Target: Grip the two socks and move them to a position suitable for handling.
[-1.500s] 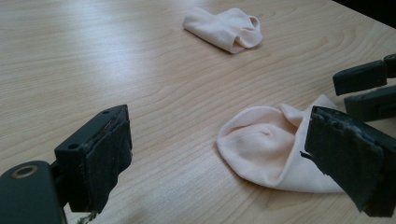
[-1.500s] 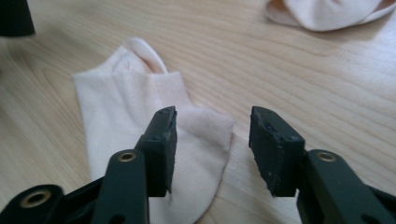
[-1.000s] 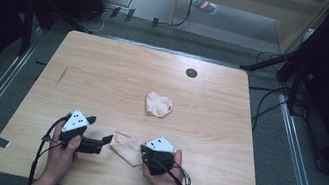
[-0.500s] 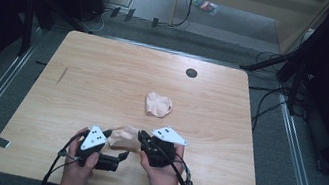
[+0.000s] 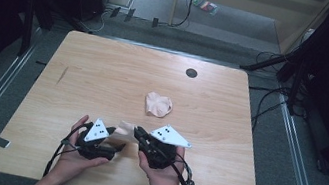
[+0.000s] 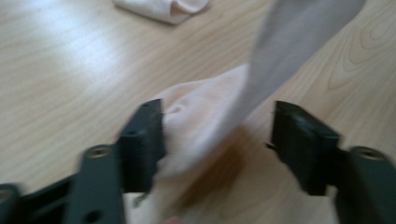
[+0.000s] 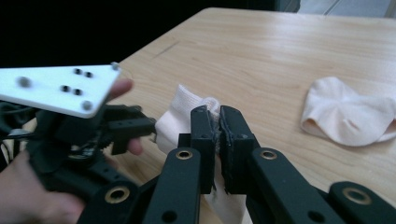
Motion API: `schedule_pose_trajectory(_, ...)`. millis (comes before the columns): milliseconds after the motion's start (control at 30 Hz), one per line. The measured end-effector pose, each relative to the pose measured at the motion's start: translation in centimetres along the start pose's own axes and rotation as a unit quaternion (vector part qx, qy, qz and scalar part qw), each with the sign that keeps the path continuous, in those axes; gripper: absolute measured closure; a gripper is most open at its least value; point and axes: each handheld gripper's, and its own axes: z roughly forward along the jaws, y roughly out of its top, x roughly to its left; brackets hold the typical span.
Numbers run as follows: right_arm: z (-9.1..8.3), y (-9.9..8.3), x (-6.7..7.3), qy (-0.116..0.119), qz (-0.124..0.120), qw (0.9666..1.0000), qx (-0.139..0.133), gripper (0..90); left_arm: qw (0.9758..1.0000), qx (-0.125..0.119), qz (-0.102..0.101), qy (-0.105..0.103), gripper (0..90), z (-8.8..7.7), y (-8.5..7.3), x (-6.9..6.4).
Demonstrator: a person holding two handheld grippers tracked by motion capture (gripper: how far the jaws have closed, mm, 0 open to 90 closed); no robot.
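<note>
Clearly the right gripper [image 7: 218, 140] has its jaws clamped on the pale sock [image 7: 187, 109], its lower part hidden behind them; the left gripper [image 6: 217, 140], blurred, has just been closing, jaws still apart around the sock.

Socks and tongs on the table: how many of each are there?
Pale pink socks: 2, one sock held up, one sock lying loose
Black tongs: 2, left tongs, right tongs
Black round spot on the table: 1
Total: 5
</note>
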Motion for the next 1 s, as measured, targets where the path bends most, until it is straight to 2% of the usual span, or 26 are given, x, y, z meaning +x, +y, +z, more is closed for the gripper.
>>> schedule_pose_trajectory(33, -0.2, 0.1, 0.0, 0.004, 0.001, 1.0000, -0.004, 86.0, 1.0000, -0.005, 0.005, 0.001, 48.6, 0.2, 0.0, 0.3)
schedule_pose_trajectory(67, -0.2, 0.1, 0.0, 0.004, 0.001, 1.0000, -0.004, 86.0, 0.9999, -0.005, 0.008, 0.004, 48.6, 0.3, 0.1, 0.4)
schedule_pose_trajectory(100, -0.4, 0.2, -0.1, 0.001, -0.002, 0.9999, -0.011, 86.0, 0.9999, 0.001, 0.015, -0.004, 70.1, 0.5, 0.2, 0.7)
schedule_pose_trajectory(167, -0.7, 0.3, -0.4, -0.003, 0.003, 0.9998, -0.018, 86.1, 0.9993, 0.006, 0.023, -0.030, 83.7, 0.2, 0.4, 1.1)
schedule_pose_trajectory(200, -0.9, 0.3, -0.6, -0.010, 0.005, 0.9997, -0.021, 86.1, 0.9984, 0.007, 0.030, -0.047, 87.2, -0.2, 0.5, 1.2)
schedule_pose_trajectory(233, -1.1, 0.3, -0.8, -0.014, 0.007, 0.9996, -0.024, 86.2, 0.9984, 0.007, 0.030, -0.047, 88.6, -0.2, 0.5, 1.2)
schedule_pose_trajectory(267, -1.1, 0.3, -0.8, -0.014, 0.007, 0.9996, -0.024, 86.2, 0.9971, -0.001, 0.034, -0.068, 88.6, -0.9, 0.7, 1.4)
schedule_pose_trajectory(333, -1.9, 0.2, -1.5, -0.019, 0.031, 0.9990, -0.026, 86.3, 0.9903, -0.006, 0.029, -0.136, 89.1, -2.6, 1.3, 1.9)
schedule_pose_trajectory(367, -2.2, 0.1, -1.7, -0.017, 0.036, 0.9989, -0.025, 86.2, 0.9843, -0.002, 0.027, -0.174, 89.1, -3.2, 1.5, 2.2)
schedule_pose_trajectory(400, -2.5, 0.0, -1.8, -0.016, 0.045, 0.9986, -0.023, 86.3, 0.9843, -0.002, 0.027, -0.174, 89.1, -3.2, 1.5, 2.2)
schedule_pose_trajectory(433, -2.9, -0.2, -1.9, -0.013, 0.053, 0.9983, -0.019, 86.3, 0.9702, 0.008, 0.028, -0.241, 89.1, -4.1, 1.9, 2.7)
schedule_pose_trajectory(467, -2.9, -0.2, -1.9, -0.013, 0.053, 0.9983, -0.019, 86.3, 0.9702, 0.008, 0.028, -0.241, 89.0, -4.1, 1.9, 2.7)
schedule_pose_trajectory(500, -2.9, -0.8, -2.0, -0.016, 0.055, 0.9984, -0.004, 86.2, 0.9611, 0.028, 0.027, -0.273, 88.8, -4.1, 2.0, 3.0)
schedule_pose_trajectory(533, -2.9, -0.8, -2.0, -0.016, 0.055, 0.9984, -0.004, 86.2, 0.9611, 0.028, 0.027, -0.273, 88.3, -4.1, 2.0, 3.0)
schedule_pose_trajectory(567, -2.8, -1.1, -2.2, -0.018, 0.054, 0.9984, 0.001, 86.2, 0.9596, 0.051, 0.022, -0.276, 88.3, -3.6, 1.8, 3.1)
schedule_pose_trajectory(600, -2.4, -1.8, -2.7, -0.027, 0.068, 0.9973, 0.012, 86.3, 0.9610, 0.060, 0.020, -0.269, 82.9, -3.2, 1.6, 3.1)
schedule_pose_trajectory(633, -1.8, -2.4, -3.5, -0.035, 0.087, 0.9954, 0.022, 86.3, 0.9645, 0.075, 0.012, -0.253, 75.1, -2.3, 1.3, 3.2)
schedule_pose_trajectory(667, -1.8, -2.4, -3.5, -0.035, 0.087, 0.9954, 0.022, 86.3, 0.9645, 0.075, 0.012, -0.253, 70.3, -2.3, 1.3, 3.2)
schedule_pose_trajectory(700, -1.5, -2.7, -3.9, -0.042, 0.087, 0.9951, 0.024, 86.3, 0.9702, 0.081, 0.004, -0.229, 70.3, -1.8, 1.2, 3.2)
schedule_pose_trajectory(733, -1.3, -3.0, -4.5, -0.054, 0.086, 0.9945, 0.024, 86.3, 0.9735, 0.083, -0.002, -0.213, 64.4, -1.5, 1.1, 3.3)
schedule_pose_trajectory(767, -1.1, -3.1, -4.9, -0.058, 0.091, 0.9938, 0.026, 86.3, 0.9797, 0.087, -0.009, -0.180, 59.7, -1.2, 1.0, 3.4)
schedule_pose_trajectory(800, -0.8, -3.4, -5.5, -0.066, 0.096, 0.9927, 0.030, 86.3, 0.9819, 0.088, -0.012, -0.168, 56.9, -1.0, 1.0, 3.5)
schedule_pose_trajectory(833, -0.4, -4.0, -6.6, -0.085, 0.107, 0.9901, 0.033, 86.3, 0.9833, 0.079, -0.024, -0.163, 56.0, -0.9, 0.9, 3.6)
schedule_pose_trajectory(867, -0.4, -4.0, -6.6, -0.085, 0.107, 0.9901, 0.033, 86.3, 0.9833, 0.079, -0.024, -0.163, 55.1, -0.9, 0.9, 3.6)
schedule_pose_trajectory(900, 0.0, -4.6, -7.5, -0.095, 0.114, 0.9881, 0.041, 86.3, 0.9860, 0.074, -0.032, -0.146, 54.6, -0.8, 0.8, 3.6)
schedule_pose_trajectory(1000, 0.2, -5.1, -8.1, -0.101, 0.121, 0.9865, 0.046, 86.2, 0.9872, 0.072, -0.039, -0.137, 54.6, -0.6, 0.6, 3.6)
